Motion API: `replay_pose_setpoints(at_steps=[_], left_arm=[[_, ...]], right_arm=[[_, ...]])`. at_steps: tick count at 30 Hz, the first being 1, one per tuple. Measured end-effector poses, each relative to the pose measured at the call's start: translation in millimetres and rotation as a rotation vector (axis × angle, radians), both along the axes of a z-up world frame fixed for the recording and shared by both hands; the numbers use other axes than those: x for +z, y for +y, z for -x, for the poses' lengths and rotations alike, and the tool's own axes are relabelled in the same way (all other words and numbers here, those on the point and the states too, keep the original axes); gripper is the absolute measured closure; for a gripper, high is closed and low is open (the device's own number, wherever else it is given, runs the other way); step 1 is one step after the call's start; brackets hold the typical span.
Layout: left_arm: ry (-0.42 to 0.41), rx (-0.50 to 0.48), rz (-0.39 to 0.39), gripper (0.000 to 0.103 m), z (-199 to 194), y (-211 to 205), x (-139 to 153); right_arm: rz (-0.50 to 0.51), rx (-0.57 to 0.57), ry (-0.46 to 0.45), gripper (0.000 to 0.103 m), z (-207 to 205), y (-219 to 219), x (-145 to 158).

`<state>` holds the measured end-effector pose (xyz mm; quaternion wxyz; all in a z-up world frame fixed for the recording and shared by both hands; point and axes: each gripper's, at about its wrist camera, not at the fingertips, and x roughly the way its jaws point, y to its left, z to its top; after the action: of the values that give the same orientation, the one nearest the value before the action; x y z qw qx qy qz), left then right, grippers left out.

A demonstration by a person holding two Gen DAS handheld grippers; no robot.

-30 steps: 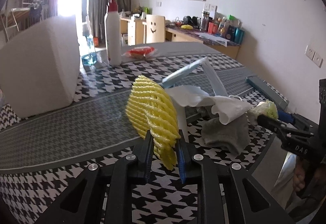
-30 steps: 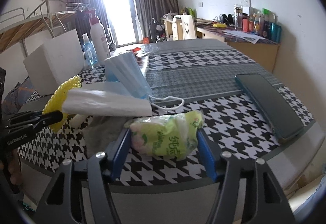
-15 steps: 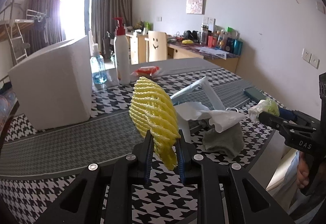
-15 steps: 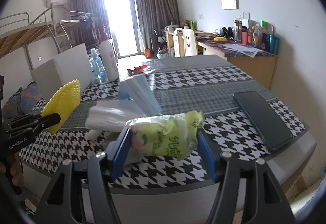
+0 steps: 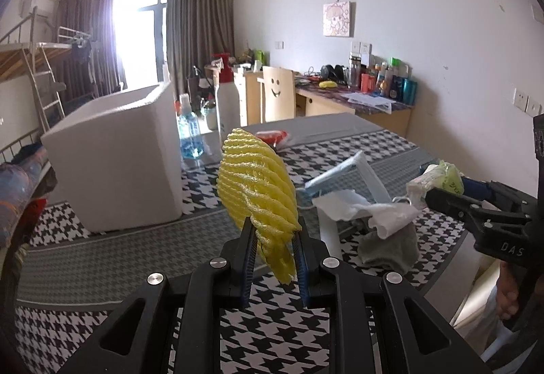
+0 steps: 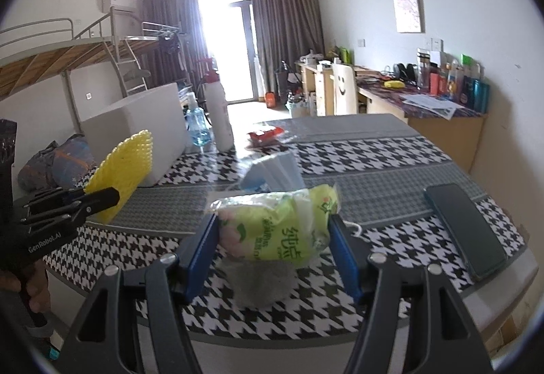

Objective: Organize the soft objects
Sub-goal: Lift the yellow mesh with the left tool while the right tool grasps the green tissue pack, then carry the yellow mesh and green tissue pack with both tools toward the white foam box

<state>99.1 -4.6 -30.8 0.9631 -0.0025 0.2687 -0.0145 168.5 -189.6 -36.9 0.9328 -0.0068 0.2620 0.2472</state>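
pinching the lower edge of a yellow ribbed foam net sleeve [image 5: 257,193], the left gripper [image 5: 273,258] holds it upright above the black-and-white houndstooth tablecloth [image 5: 278,333], its two blue-padded fingers [image 5: 250,258] drawn narrow against the foam. the right gripper [image 6: 272,255] sits wider, its blue pads [image 6: 200,248] pressed to either end of a light green plastic-wrapped tissue pack [image 6: 278,224], which is lifted clear of the table. in the left wrist view that same pack [image 5: 438,178] shows at the right edge, gripped by the black fingers of the other tool.

below and between the two grippers a small pile of soft things lies on the cloth: a grey folded cloth [image 5: 391,244], a crumpled white tissue [image 5: 367,210] on top of it, and pale blue face masks [image 5: 343,173] leaning behind. from the right wrist view the grey cloth [image 6: 261,282] is just under the held pack.

farther back on the left stands a large white foam box [image 5: 115,163], open at the top. beside it are a clear bottle of blue liquid [image 5: 189,132] and a tall white pump bottle with a red top [image 5: 227,98], with a red-and-clear packet [image 5: 273,137] near them. a dark flat phone [image 6: 465,231] lies near the table's right edge.
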Motion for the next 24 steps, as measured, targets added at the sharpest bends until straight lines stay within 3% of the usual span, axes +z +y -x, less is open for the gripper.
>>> replay_pose_setpoints(at_steps=[24], left_arm=[[-0.063, 0.040, -0.036, 0.081, -20, 24, 48]], right_arm=[[-0.054, 0.086, -0.077, 0.034, -24, 42, 46]])
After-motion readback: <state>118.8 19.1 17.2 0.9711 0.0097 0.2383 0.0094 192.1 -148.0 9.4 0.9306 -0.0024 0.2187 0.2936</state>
